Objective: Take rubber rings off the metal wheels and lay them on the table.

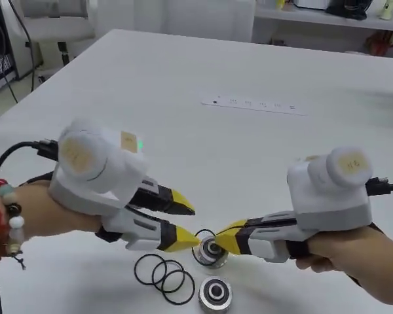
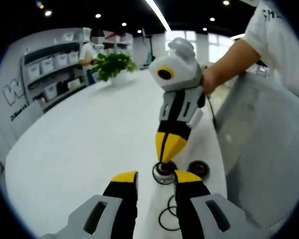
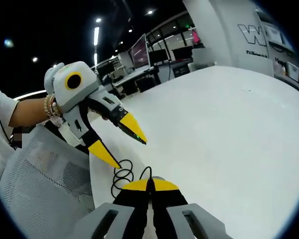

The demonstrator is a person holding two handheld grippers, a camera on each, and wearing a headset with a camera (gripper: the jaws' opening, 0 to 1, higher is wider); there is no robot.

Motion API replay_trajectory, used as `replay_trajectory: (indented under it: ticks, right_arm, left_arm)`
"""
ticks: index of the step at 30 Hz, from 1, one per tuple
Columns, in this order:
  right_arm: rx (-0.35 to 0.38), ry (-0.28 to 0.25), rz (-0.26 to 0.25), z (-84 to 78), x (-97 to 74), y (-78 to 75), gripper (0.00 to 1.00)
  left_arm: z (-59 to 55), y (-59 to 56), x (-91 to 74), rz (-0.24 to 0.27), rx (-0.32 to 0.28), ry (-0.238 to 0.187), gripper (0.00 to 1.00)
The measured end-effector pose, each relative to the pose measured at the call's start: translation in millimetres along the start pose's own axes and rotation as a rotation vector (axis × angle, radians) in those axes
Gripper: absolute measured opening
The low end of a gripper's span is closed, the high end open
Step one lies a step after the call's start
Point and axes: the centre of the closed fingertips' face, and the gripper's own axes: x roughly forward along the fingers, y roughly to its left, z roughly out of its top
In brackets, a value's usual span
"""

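On the white table [image 1: 183, 98], the right gripper [image 1: 224, 237] pinches a ring [image 1: 205, 233] to peel it off a wheel [image 1: 211, 252] while the left gripper [image 1: 195, 226], jaws spread, seemingly braces it

I see a white power strip [image 1: 254, 104] lying flat well beyond the work, and an office chair [image 1: 56, 26] off to the far left. In the left gripper view a leafy plant [image 2: 112, 64] stands at the far end, with a person [image 2: 89, 50] beside shelves [image 2: 50, 74] of bins behind it. In the right gripper view a mesh chair back [image 3: 45, 174] sits close by, with monitors [image 3: 142, 50] far off.
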Motion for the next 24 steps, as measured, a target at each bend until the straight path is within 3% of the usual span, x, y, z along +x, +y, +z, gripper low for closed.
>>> replay_trajectory:
  ticks: [8,17,24]
  right_arm:
    - [-0.016,-0.007,0.030,8.2,6.2,13.2,0.00]
    - [-0.022,-0.002,0.066,11.3,16.2,28.2,0.00]
    - [-0.013,0.000,0.125,13.7,27.8,48.7,0.00]
  left_arm:
    - [-8.6,3.7,-35.9,0.101,-0.060,-0.041,0.42]
    - [-38.9,-12.3,-66.3,0.171,-0.117,-0.012,0.47]
    - [-55.0,-19.6,-85.0,0.222,-0.177,-0.012,0.49]
